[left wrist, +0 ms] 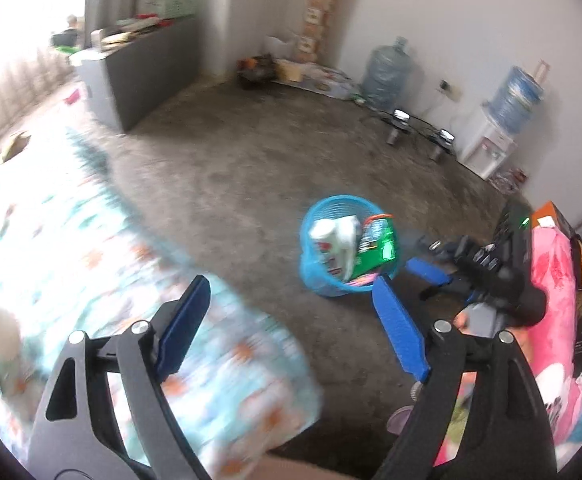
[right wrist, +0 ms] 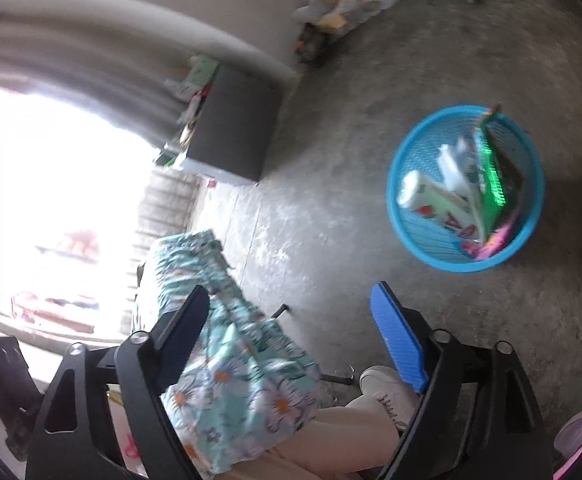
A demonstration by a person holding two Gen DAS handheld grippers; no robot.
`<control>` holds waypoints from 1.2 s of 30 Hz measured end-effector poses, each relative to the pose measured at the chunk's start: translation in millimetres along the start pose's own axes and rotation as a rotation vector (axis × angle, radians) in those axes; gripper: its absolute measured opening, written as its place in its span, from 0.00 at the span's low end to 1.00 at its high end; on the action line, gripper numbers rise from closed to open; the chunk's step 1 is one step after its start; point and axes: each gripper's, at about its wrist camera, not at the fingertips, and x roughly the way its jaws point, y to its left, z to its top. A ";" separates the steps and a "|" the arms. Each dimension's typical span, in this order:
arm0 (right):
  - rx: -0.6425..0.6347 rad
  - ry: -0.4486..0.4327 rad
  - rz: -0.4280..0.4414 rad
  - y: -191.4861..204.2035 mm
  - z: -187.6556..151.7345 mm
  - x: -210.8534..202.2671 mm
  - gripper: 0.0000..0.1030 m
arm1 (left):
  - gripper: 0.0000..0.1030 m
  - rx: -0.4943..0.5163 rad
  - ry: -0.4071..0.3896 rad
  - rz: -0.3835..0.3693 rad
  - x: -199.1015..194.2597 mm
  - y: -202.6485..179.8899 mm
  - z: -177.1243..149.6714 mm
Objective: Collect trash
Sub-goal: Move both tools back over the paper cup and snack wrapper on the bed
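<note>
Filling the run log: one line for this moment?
left gripper: open, empty | right gripper: open, empty | blue basket: on floor, holds trash

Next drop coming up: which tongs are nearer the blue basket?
Right. The right tongs hang open beside the blue basket; the left tongs are open too, farther back by the floral cloth.

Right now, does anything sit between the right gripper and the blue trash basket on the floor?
Nothing visible does. The right gripper is open and empty, and only bare concrete floor lies between it and the blue basket, which already holds cartons and wrappers.
</note>
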 end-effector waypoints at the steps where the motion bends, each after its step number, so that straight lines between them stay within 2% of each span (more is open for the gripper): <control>1: -0.010 0.006 0.005 5.6 -1.5 0.1 0.80 | 0.78 -0.016 -0.004 0.017 -7.9 10.1 -6.5; 8: -0.098 0.049 0.045 45.1 -16.7 -6.7 0.80 | 0.81 -0.203 -0.104 0.146 -82.3 99.6 -64.7; 12: -0.143 0.075 0.087 65.8 -25.7 -6.2 0.80 | 0.81 -0.284 -0.143 0.208 -112.8 135.8 -96.7; 16: -0.193 0.146 0.140 95.3 -42.2 9.3 0.80 | 0.81 -0.362 -0.175 0.251 -135.5 166.5 -125.5; 22: -0.275 0.256 0.182 142.2 -76.0 34.9 0.80 | 0.81 -0.449 -0.225 0.287 -151.9 198.7 -152.1; 25: -0.332 0.281 0.190 165.1 -93.1 42.5 0.80 | 0.81 -0.437 -0.242 0.341 -146.2 206.0 -154.7; 28: -0.392 0.300 0.181 183.6 -107.0 49.0 0.80 | 0.81 -0.358 -0.251 0.438 -135.8 207.1 -153.2; 32: -0.437 0.353 0.179 202.9 -125.7 61.5 0.76 | 0.81 -0.277 -0.270 0.475 -124.5 210.3 -147.7; 36: -0.464 0.380 0.159 213.3 -136.2 75.9 0.72 | 0.68 -0.227 -0.278 0.478 -113.1 215.6 -135.6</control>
